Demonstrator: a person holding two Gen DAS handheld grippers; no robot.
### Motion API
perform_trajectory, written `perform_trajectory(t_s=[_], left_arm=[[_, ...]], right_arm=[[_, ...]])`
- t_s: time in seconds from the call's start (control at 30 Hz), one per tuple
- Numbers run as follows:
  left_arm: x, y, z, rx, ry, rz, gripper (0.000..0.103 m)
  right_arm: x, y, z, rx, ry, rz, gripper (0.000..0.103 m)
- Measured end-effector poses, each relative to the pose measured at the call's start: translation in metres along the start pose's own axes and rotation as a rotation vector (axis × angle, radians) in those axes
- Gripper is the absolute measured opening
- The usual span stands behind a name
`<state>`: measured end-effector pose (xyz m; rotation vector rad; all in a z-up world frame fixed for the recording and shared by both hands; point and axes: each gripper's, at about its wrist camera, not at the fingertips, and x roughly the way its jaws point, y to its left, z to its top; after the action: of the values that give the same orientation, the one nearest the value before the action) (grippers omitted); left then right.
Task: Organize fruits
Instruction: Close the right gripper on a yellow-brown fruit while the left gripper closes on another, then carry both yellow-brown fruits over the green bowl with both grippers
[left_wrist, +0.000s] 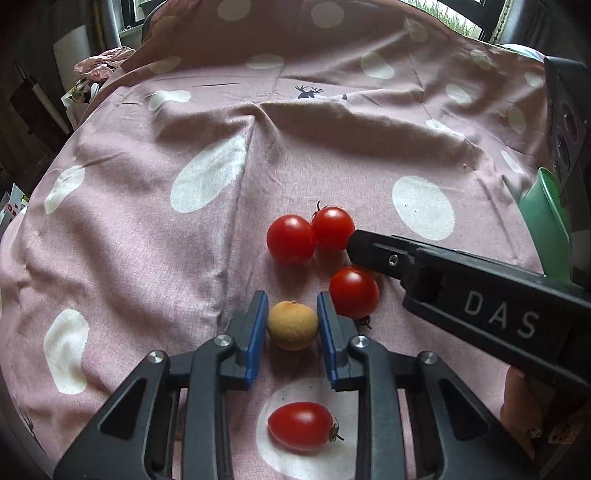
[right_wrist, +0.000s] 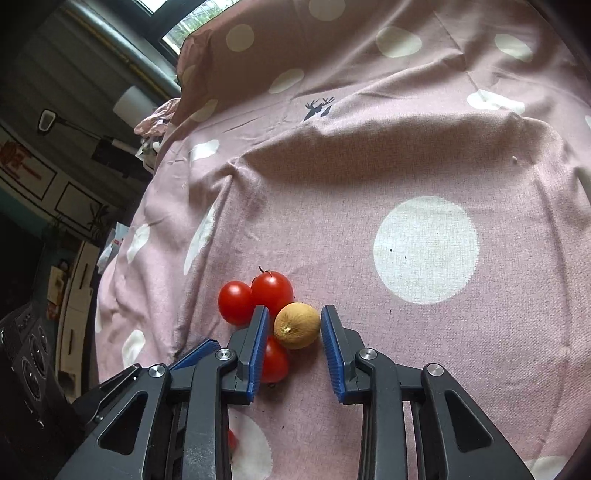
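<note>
Left-wrist view. Showed the left gripper (left_wrist: 291, 297) angled steeply down onto a pink cloth (left_wrist: 147, 221) with white dots. Held a tan fruit (left_wrist: 292, 325) between the two blue pads (left_wrist: 258, 325), both pressed against its sides, with the jaws drawn in to little more than the fruit's width. Left the fruit resting on the cloth, not lifted. Placed a round tomato (left_wrist: 353, 291) just beside the right-hand pad, and a touching pair of tomatoes (left_wrist: 290, 240) farther out on the cloth. Found an oval tomato (left_wrist: 301, 426) on a white dot below the jaws, between the finger arms. Caught a green bowl (left_wrist: 546, 221) at the right edge, partly hidden.

Right-wrist view. Showed the right gripper (right_wrist: 294, 309) likewise tilted down, narrowed onto a second tan fruit (right_wrist: 296, 325). Pressed that fruit against the left-hand pad; looked closed at the other pad, though only a sliver separated the two in this view. Kept this fruit on the cloth too, touching the round tomato behind the left-hand finger and lying just below the pair.
</note>
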<state>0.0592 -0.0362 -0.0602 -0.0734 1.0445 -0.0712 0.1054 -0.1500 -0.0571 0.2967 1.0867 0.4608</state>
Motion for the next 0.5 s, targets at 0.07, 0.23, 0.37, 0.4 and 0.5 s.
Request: perform_trajectory(t_s=[0.07, 0.23, 0.37, 0.4, 0.5], left_arm=[[0.0, -0.001, 0.0, 0.005, -0.011, 0.007, 0.026], [-0.002, 0.002, -0.002, -0.022, -0.034, -0.01, 0.026], [-0.01, 0.0, -0.003, -0.03, -0.059, -0.031, 0.026], [-0.015, 0.0, -0.004, -0.032, -0.071, -0.04, 0.026], [-0.028, -0.002, -0.005, -0.034, -0.103, -0.068, 0.026]], right_arm=[[0.003, -0.001, -0.001, -0.002, 0.004, -0.007, 0.029], [0.004, -0.002, -0.002, 0.001, -0.008, 0.004, 0.029], [-0.001, -0.006, -0.004, 0.03, -0.017, 0.012, 0.029], [-0.004, -0.006, -0.005, 0.036, -0.023, 0.014, 0.029], [-0.018, -0.007, -0.008, 0.036, -0.047, 0.015, 0.029]])
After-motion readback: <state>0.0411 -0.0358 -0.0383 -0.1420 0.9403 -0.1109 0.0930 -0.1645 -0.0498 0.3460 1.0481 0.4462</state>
